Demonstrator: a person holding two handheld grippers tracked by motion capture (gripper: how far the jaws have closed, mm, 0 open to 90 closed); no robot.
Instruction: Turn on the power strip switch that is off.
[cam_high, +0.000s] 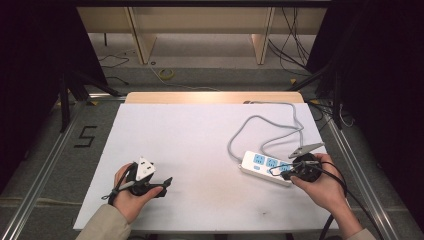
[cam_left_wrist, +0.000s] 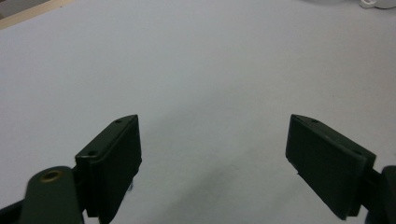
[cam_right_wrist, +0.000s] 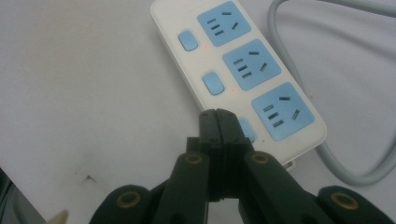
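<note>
High view: closed right jaws at the power strip's near switch

High view shows the white table top spread under both hands, the largest thing in sight. On it, at about 4 o'clock from the centre, lies the white power strip with three blue sockets, its long axis running from 10 o'clock to 4 o'clock. Its grey cable loops away toward 12 o'clock and off the far edge of the table.

The right gripper sits at the strip's 4 o'clock end, held in the right hand. In the right gripper view the two black jaws are pressed together with nothing between them, and their joined tips lie over the nearest blue switch, beside the nearest socket; whether they touch it I cannot tell.

The left gripper rests at 8 o'clock, well apart from the strip. In the left gripper view its jaws stand wide apart over bare table.
</note>
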